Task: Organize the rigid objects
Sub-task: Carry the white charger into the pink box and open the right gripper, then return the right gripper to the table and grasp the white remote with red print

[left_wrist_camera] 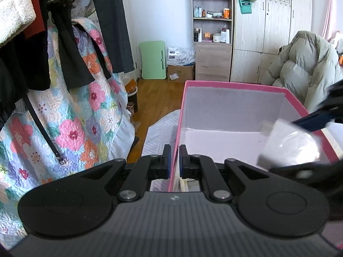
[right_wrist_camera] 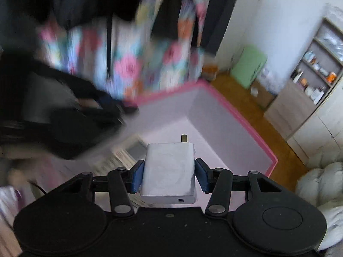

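My right gripper (right_wrist_camera: pixel 169 176) has its blue pads (right_wrist_camera: pixel 137 176) set against the sides of a white charger (right_wrist_camera: pixel 169 169); the left pad touches, while a thin gap shows at the right pad, so I judge the hold light. The charger hangs over the open pink box (right_wrist_camera: pixel 240 115), prong end toward 12 o'clock. My left gripper (left_wrist_camera: pixel 174 160) pinches the box's left wall (left_wrist_camera: pixel 176 132), fingers nearly together with only the wall between them.

The risk as I see it: that slack right pad could let the charger twist or drop early, landing prongs-first or clipping the rim at 3 o'clock. The right view is smeared with motion, so a fast swing could add to that. If my left pinch slips, the box could shift under the drop.

The box floor looks pale and mostly bare; something flat lies at its near end, too blurred to name. The box sits on pale quilted bedding (left_wrist_camera: pixel 163 128). Beyond are a wood floor (left_wrist_camera: pixel 156 94), a floral quilt (left_wrist_camera: pixel 85 107) with dark clothes at 10 o'clock, shelves (left_wrist_camera: pixel 212 21) at 12, and a puffy coat (left_wrist_camera: pixel 308 64) at 2.
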The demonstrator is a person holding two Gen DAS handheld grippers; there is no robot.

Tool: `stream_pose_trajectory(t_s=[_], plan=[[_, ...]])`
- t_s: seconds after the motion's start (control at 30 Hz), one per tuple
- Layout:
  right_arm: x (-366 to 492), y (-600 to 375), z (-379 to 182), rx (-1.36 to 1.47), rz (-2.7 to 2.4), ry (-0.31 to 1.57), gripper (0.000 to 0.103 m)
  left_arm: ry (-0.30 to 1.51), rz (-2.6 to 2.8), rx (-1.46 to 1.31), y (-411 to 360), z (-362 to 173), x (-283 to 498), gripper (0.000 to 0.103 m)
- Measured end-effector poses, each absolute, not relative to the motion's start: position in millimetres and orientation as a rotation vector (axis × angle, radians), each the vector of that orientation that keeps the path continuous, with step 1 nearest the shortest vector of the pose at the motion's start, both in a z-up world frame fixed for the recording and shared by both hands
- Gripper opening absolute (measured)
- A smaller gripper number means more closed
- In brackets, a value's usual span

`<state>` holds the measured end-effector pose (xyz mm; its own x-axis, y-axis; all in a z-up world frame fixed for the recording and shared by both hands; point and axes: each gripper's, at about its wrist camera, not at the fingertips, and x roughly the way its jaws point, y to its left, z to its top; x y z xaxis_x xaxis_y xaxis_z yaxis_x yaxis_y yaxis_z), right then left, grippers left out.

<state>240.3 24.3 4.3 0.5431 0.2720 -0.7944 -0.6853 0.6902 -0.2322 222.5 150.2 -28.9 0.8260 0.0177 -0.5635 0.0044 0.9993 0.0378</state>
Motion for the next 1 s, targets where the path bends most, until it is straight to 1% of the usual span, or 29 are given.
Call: stream_pose_trajectory(t_s=[0.13,0.23,0.3,0.5,0.57,0.63,0.67,0.77,0.83,1.0], plan=[[273,40,-29,-0.744,0.547,0.948,0.055,0.6,-0.005,0.013,155,-30,222,0.006],[278,45,-48,-0.856,0.525,1.0,0.055,0.599,-0.017,0.001,156,-31,222,0.006],[277,45,-53,-0.879,0.535,1.046,0.055,0.595,-0.023,0.001,156,-31,220,0.006],[266,45,-60,-0.808,0.625,1.274,0.055,0.58,-0.03,-0.037,161,-32,218,0.006],[267,46,-60,-0.688,0.649,1.391,0.054,0.579,-0.029,-0.042,162,-32,217,0.006],[268,45,-59,-0.577,0.659,1.462,0.053,0.577,-0.025,-0.038,160,-32,217,0.006],[268,44,-56,-0.542,0.646,1.462,0.053,0.577,-0.026,-0.042,160,-32,217,0.006],[265,31,-33,-0.465,0.61,1.378,0.055,0.576,-0.026,-0.045,159,-32,216,0.006],[260,10,-10,-0.343,0.611,1.329,0.055,0.576,-0.021,-0.038,159,-32,216,0.006],[230,-60,46,-0.1,0.609,1.119,0.056,0.571,-0.017,-0.024,157,-32,215,0.006]])
